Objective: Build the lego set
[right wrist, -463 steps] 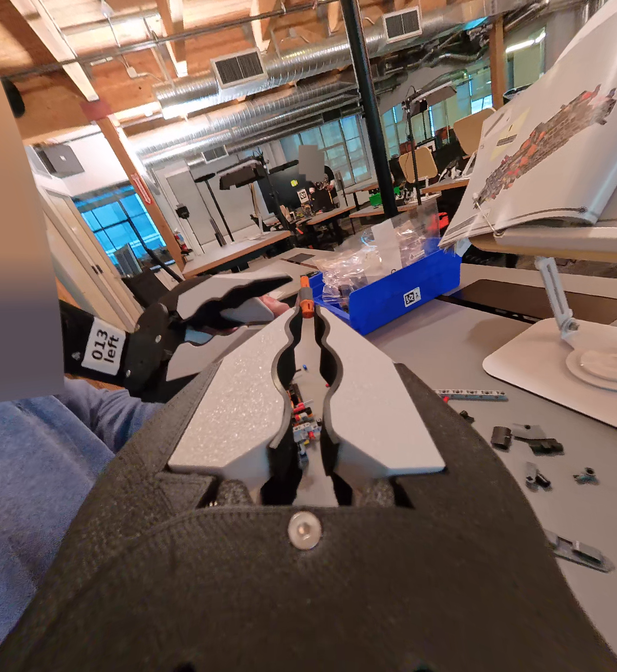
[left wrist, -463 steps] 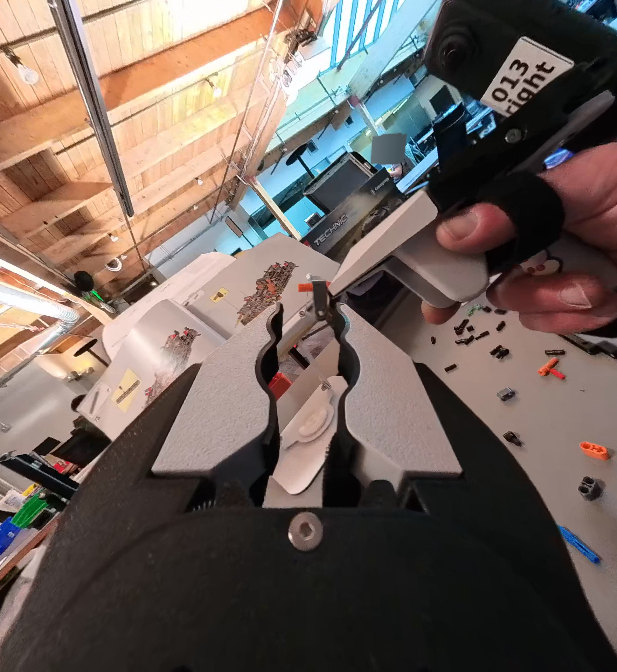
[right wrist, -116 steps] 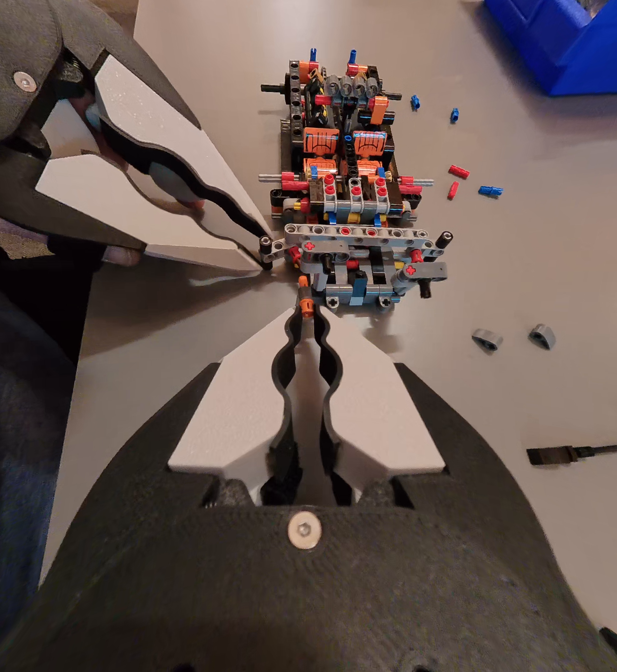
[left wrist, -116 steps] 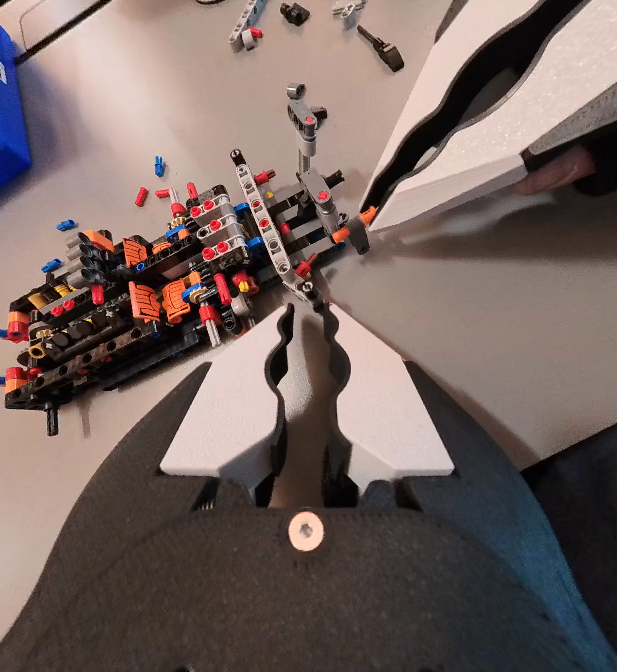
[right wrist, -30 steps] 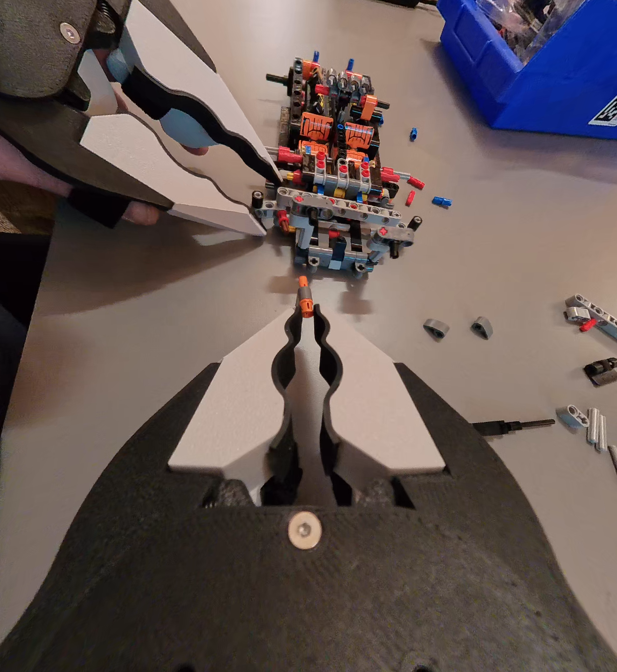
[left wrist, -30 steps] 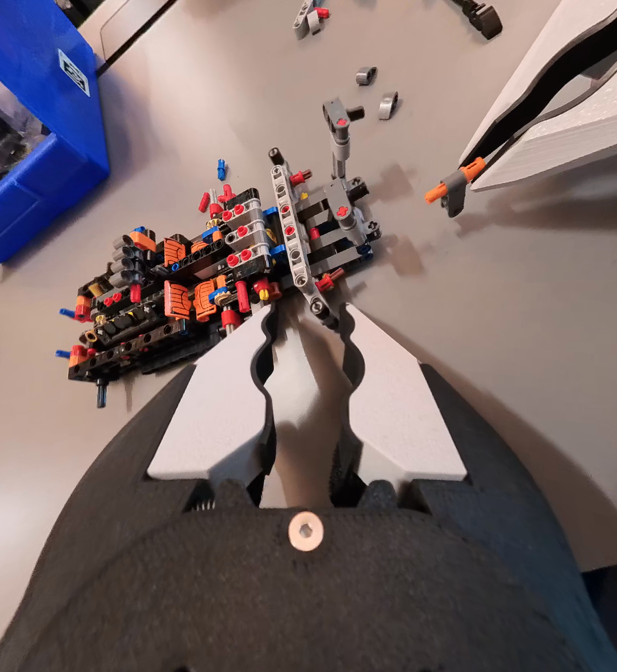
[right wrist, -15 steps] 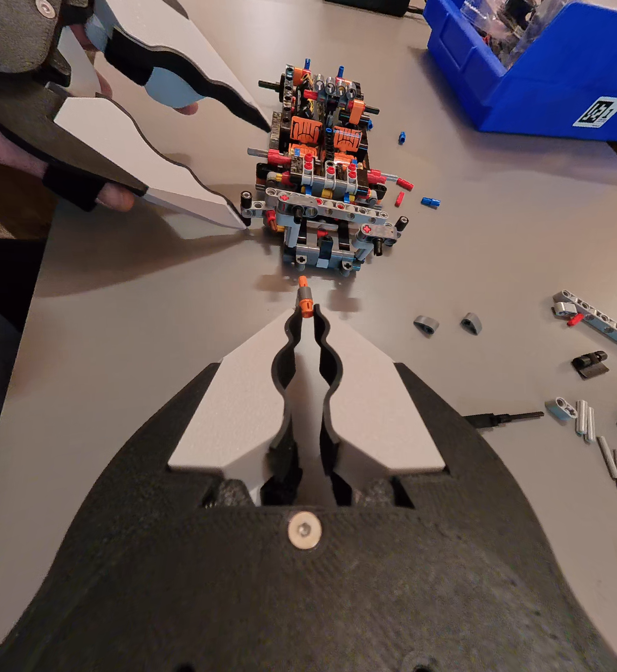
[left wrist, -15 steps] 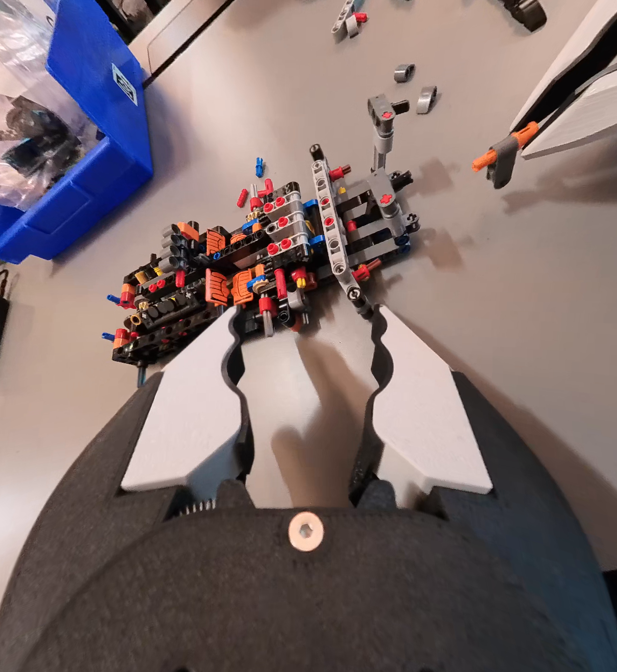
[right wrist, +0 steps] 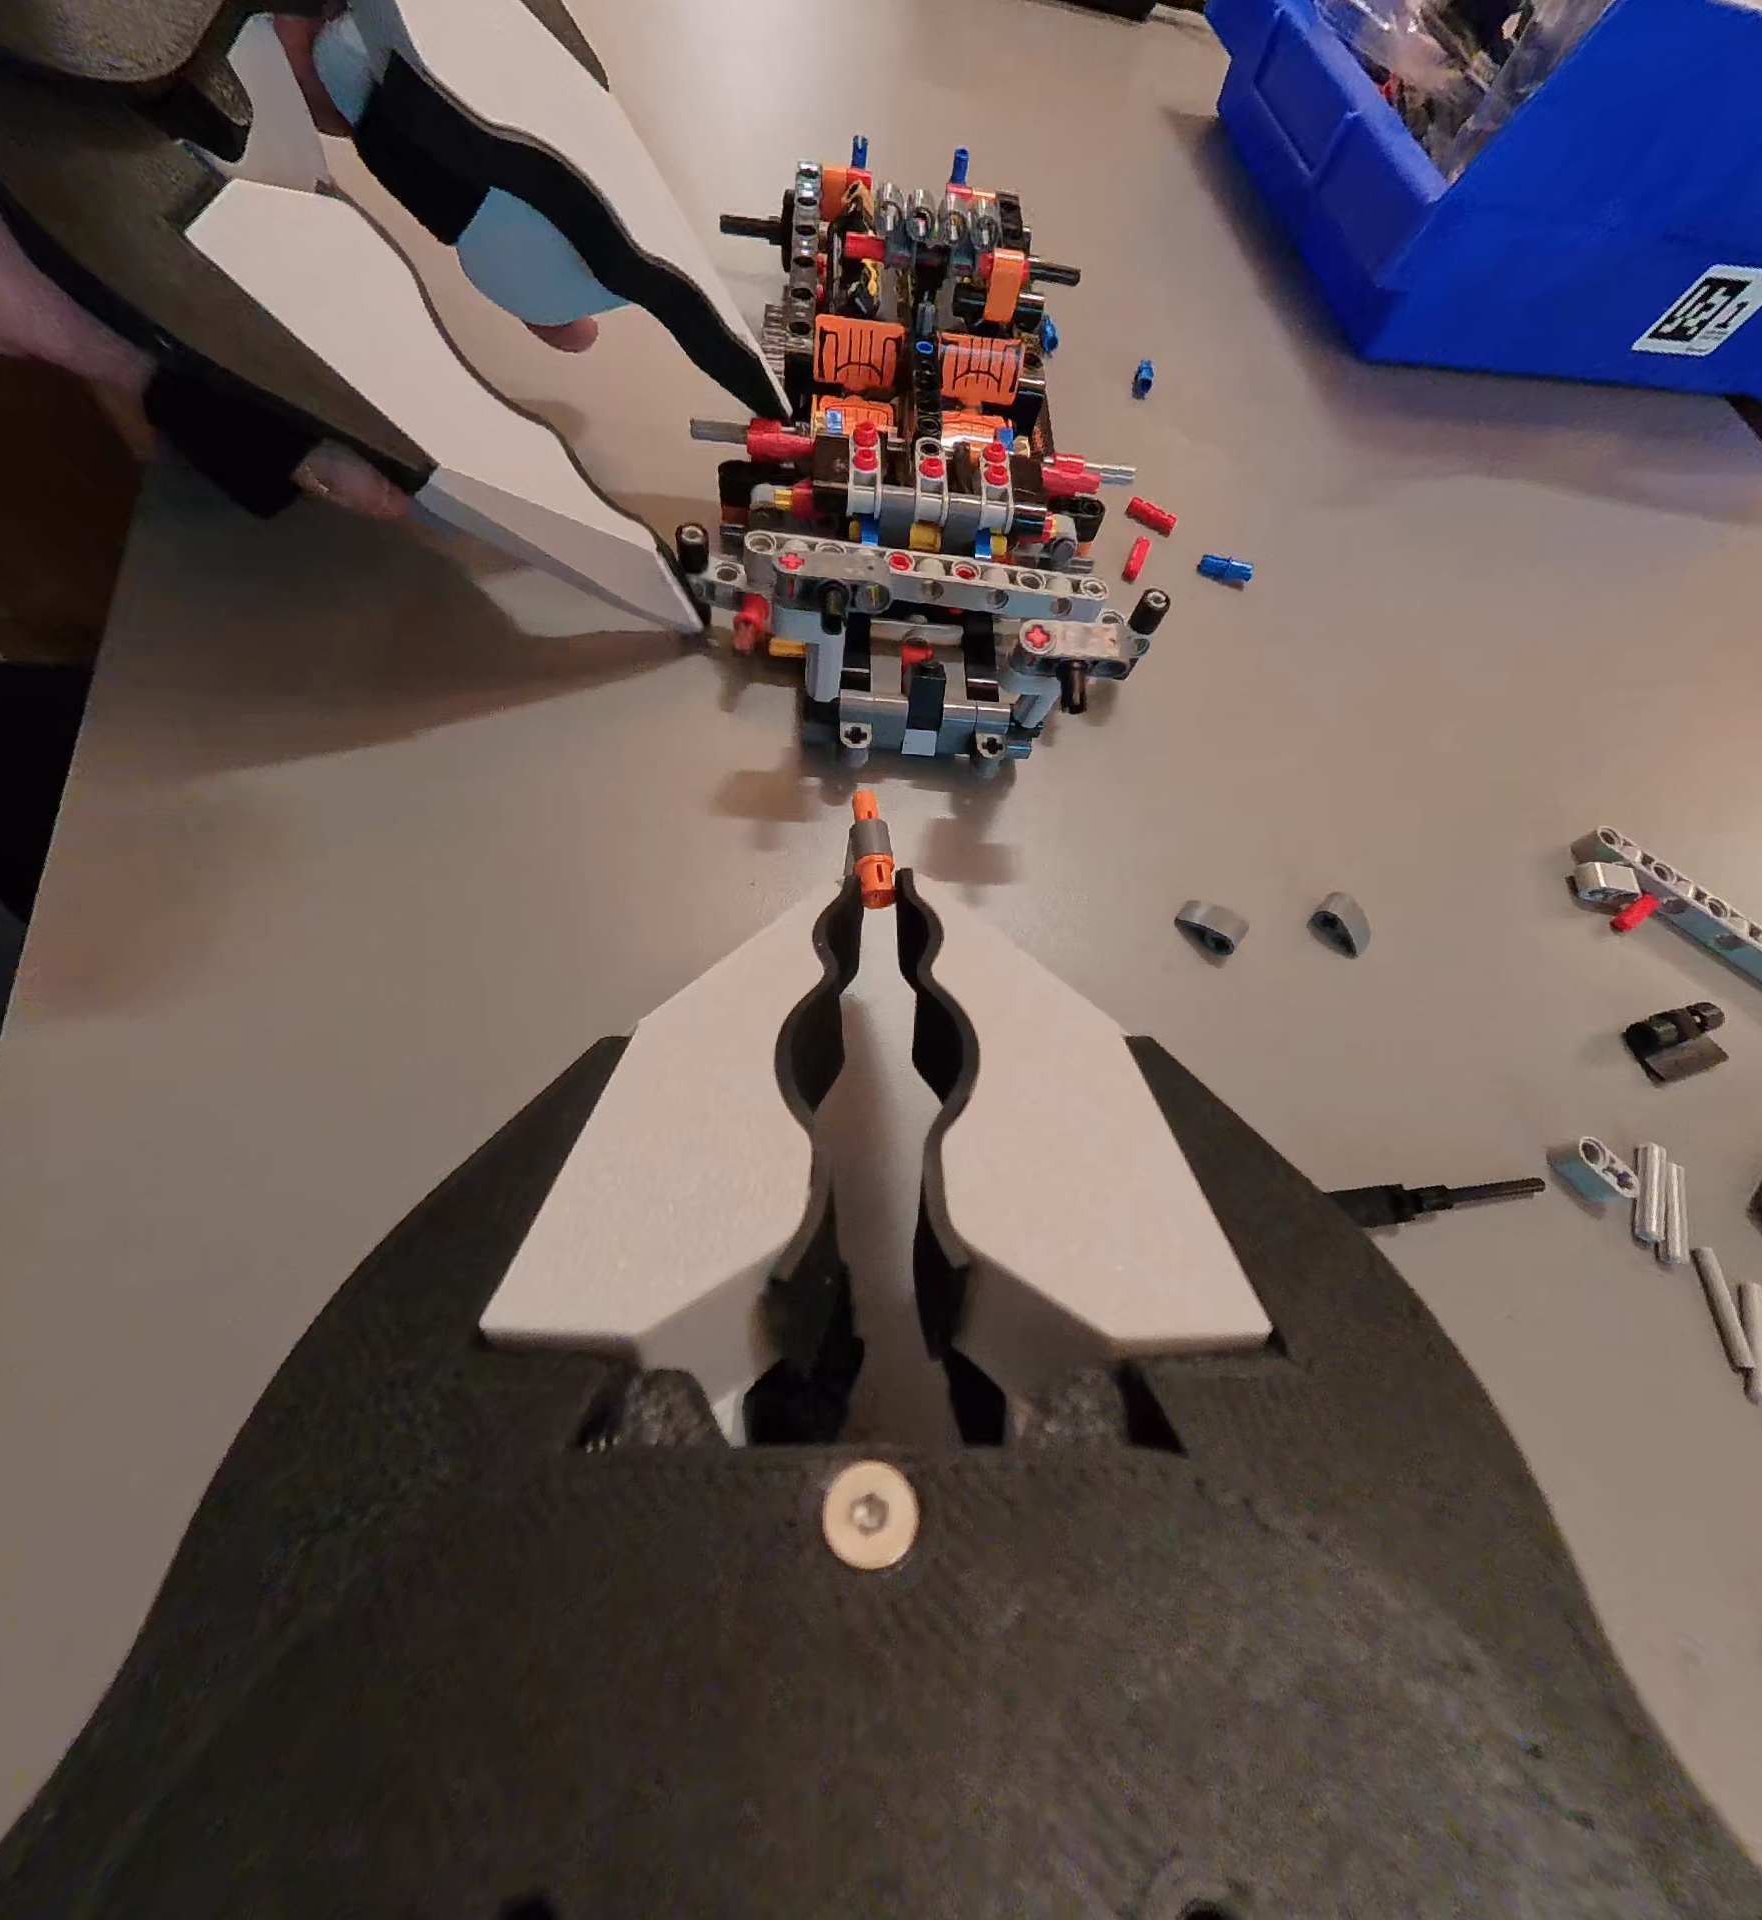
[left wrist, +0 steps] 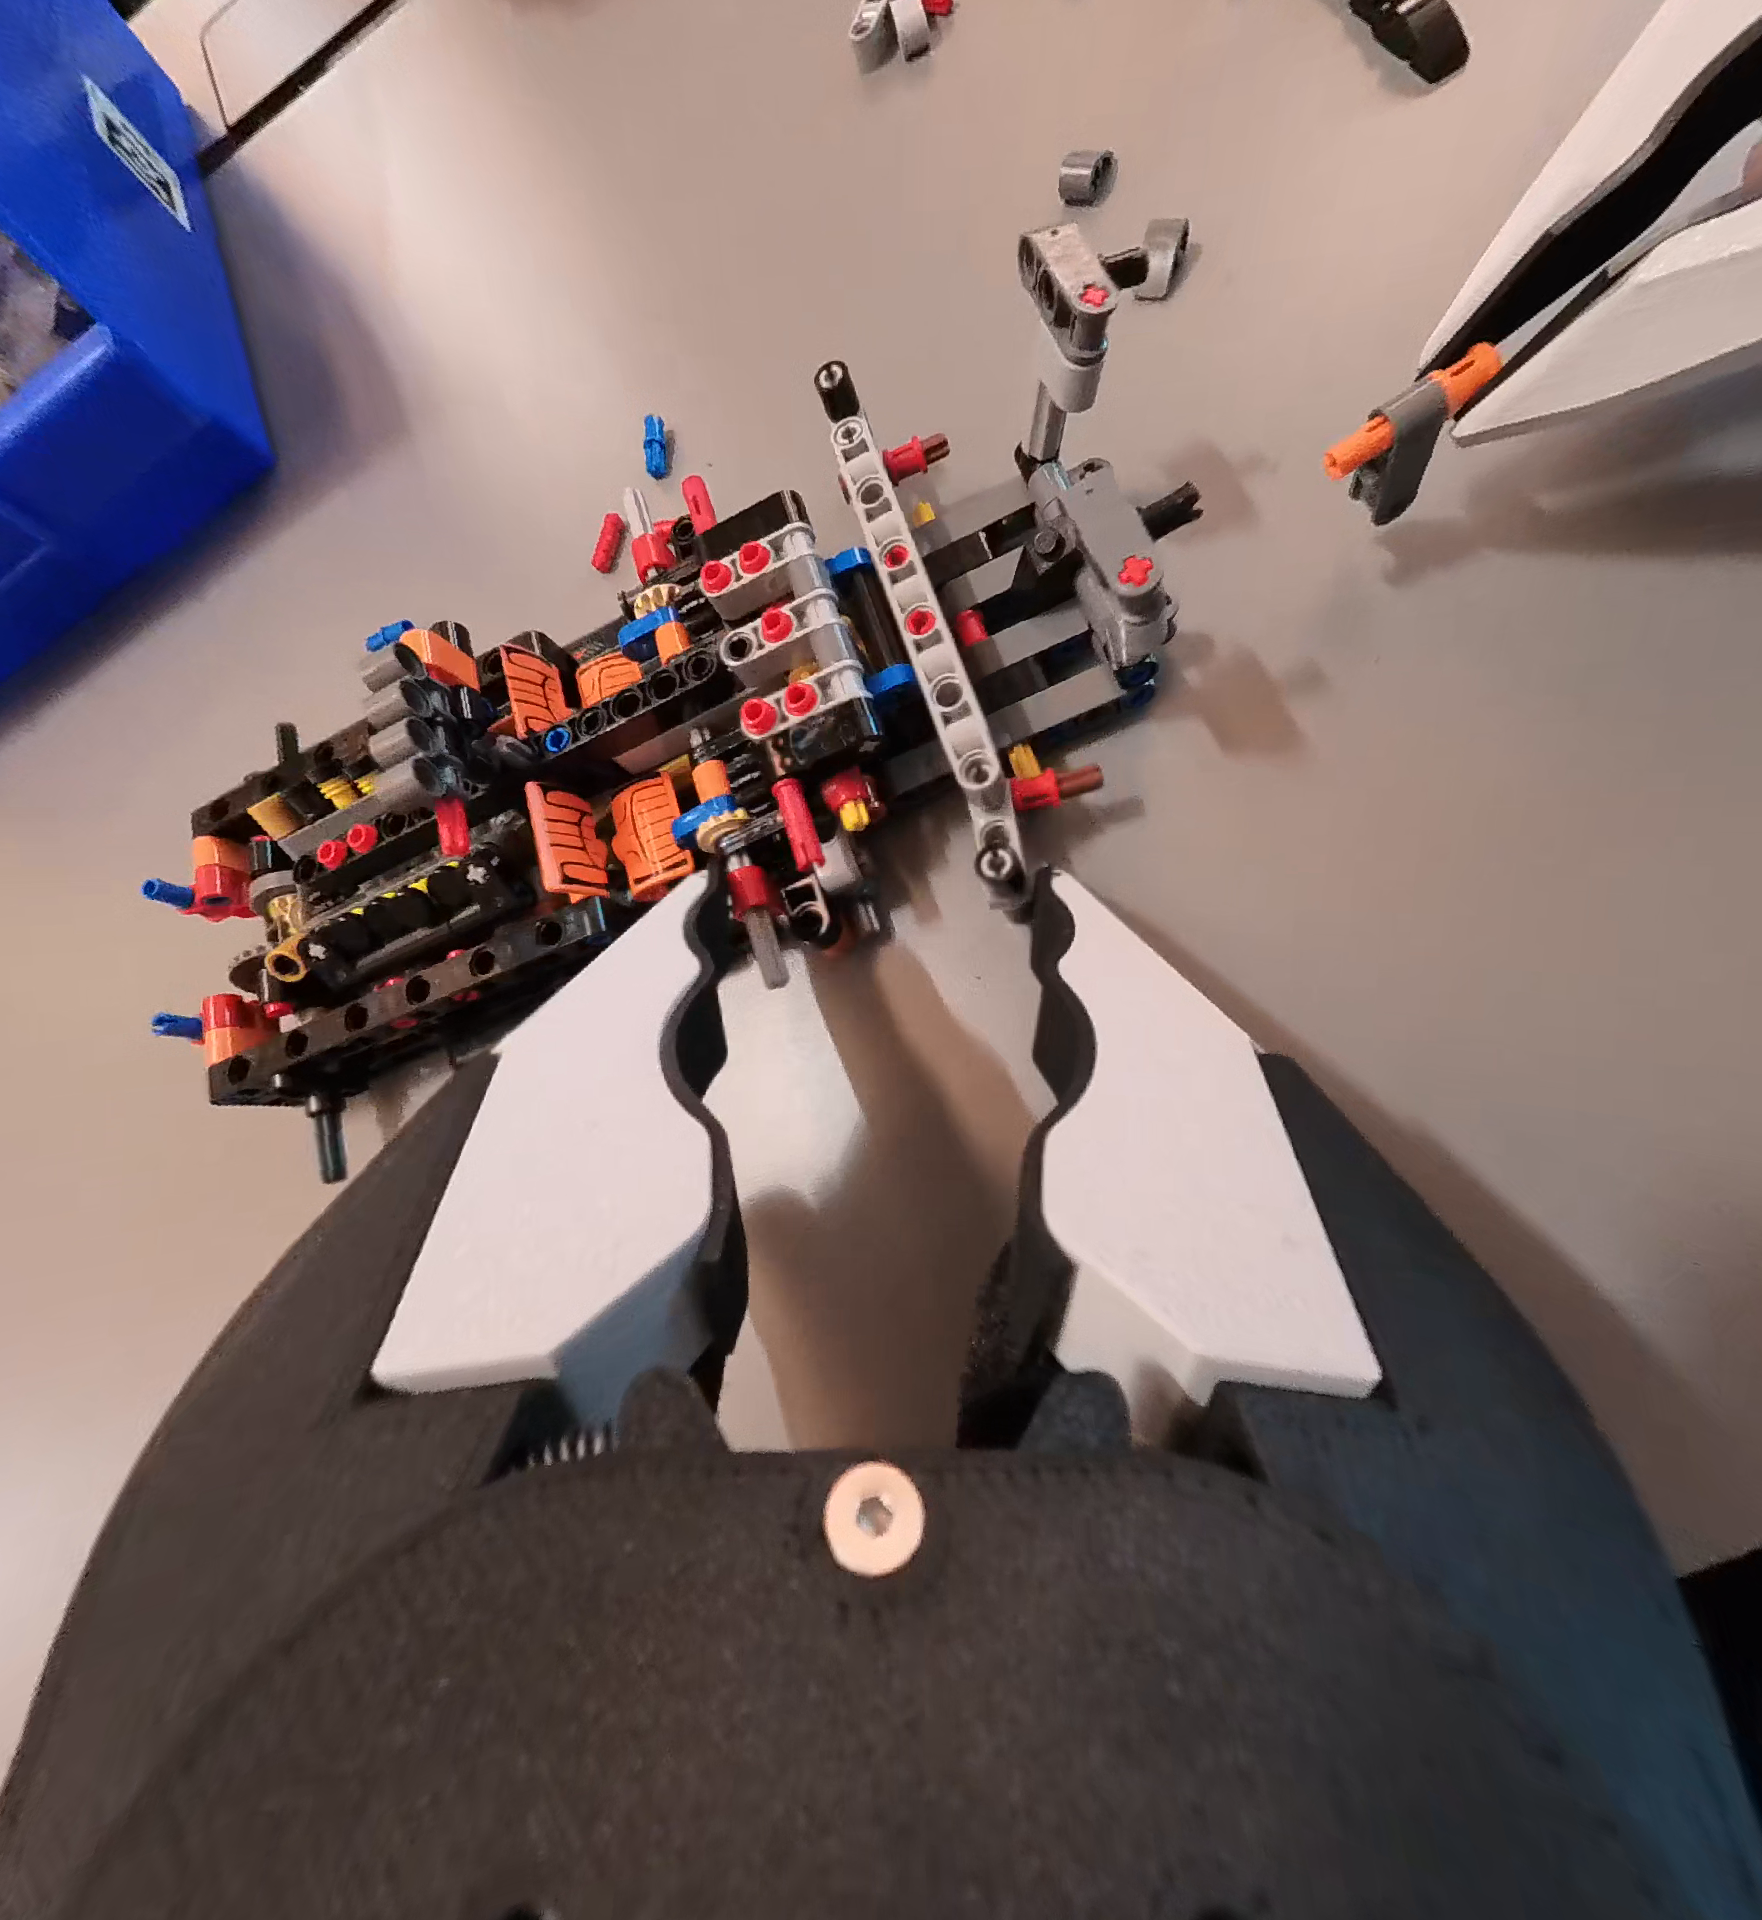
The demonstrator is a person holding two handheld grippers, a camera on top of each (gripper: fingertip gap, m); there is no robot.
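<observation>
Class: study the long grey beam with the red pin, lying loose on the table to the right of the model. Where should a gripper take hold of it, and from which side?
Grip the long grey beam across its narrow width, on the bare stretch beyond the red pin, coming straight down from above. It lies flat on the table, so only its two long edges give the fingers opposing faces; the pin and the small connector crowd the near end.
</observation>
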